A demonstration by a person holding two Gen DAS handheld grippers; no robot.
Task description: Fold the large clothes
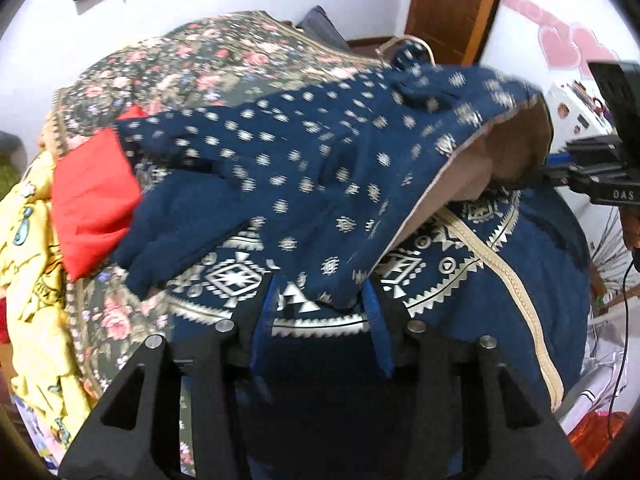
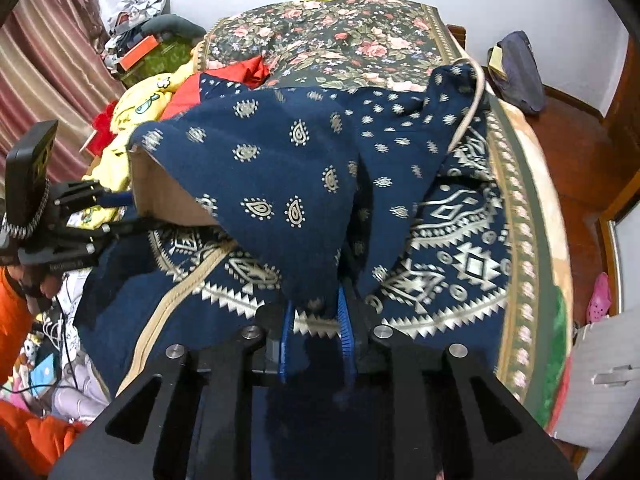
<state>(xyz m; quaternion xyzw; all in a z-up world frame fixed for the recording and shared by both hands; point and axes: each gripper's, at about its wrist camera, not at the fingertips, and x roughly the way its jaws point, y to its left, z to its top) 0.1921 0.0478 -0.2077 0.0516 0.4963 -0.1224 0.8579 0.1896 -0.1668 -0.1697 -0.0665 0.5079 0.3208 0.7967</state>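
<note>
Right wrist: garment (image 2: 272, 168) hem mid-air.

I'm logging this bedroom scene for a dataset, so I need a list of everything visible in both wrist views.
Navy garment: one, dark blue with silver-white print and beige trim, spread on the bed, one part lifted.
Floral bedspread: one, dark green with pink roses, covering the bed.
Red cloth: one, red, beside the garment on the bed.
Yellow cartoon fabric: one, yellow, heaped at the bed's edge.
Striped curtain: one, pink-brown, along the wall.
Wooden door: one, brown, far wall.
Left gripper: one, black with blue pads, jaws closed on the garment.
Right gripper: one, same colours, jaws closed on the garment.
</note>
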